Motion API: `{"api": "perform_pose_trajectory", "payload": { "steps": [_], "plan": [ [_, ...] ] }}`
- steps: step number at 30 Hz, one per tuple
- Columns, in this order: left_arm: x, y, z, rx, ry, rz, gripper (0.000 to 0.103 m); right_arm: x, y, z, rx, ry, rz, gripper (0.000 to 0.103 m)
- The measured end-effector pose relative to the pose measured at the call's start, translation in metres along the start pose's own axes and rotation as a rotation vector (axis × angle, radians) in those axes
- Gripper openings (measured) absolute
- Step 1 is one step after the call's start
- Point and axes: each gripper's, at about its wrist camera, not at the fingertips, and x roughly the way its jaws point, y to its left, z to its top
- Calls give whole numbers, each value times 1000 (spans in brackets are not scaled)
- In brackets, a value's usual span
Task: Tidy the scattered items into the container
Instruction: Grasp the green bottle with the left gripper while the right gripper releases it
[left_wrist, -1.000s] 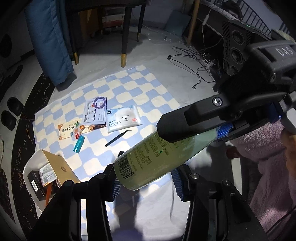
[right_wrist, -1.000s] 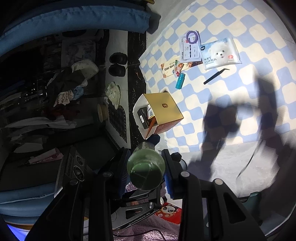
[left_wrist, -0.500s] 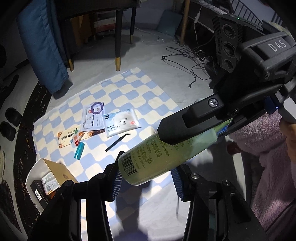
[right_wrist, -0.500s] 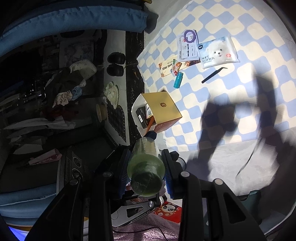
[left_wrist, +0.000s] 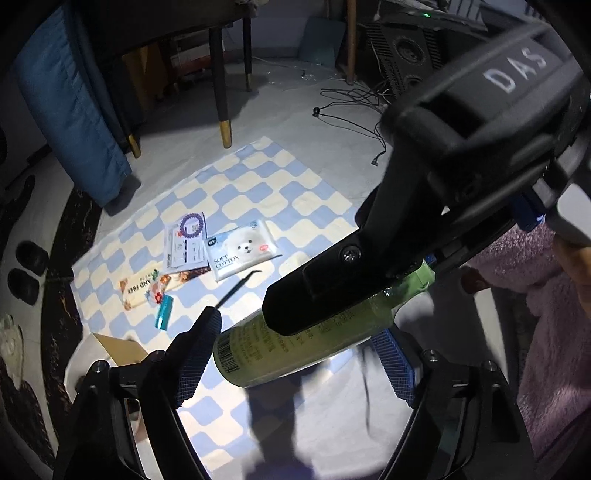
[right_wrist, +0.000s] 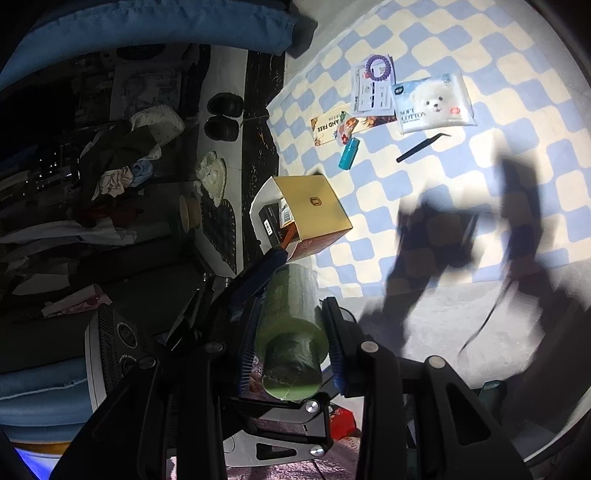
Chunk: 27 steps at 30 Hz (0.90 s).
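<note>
While left jaws open around it, right jaws grip the pale-green, barcoded bottle (left_wrist: 295, 343)

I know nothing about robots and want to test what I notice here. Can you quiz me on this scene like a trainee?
1. What is the right gripper clamping?
A. green bottle
B. black tweezers
C. tissue pack
2. True or false: the gold box already has items inside.
3. Which small loose item on the checked mat lies closest to the box?

Key: 1 A. 2 True. 3 The teal tube.
</note>
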Motion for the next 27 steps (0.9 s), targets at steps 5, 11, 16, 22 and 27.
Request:
{"api": "perform_pose_trajectory", "payload": {
  "steps": [5,11,16,22,27],
  "plan": [
    [4,9,0,-97,23,-30,80,1,-5,1,24,-11,-5,35],
    [12,4,-2,-65,51,-20,67,-1,-3,2,34,-27,-17,36],
    [19,-11,2,48,72,61,58,-5,-1,2,13,-50,-75,36],
    [14,-19,8,80,18,14,58,-1,-1,2,-7,-54,-114,37],
    [19,-3,-6,37,43,19,38,16,-6,0,9,-6,-81,37]
  ]
}}
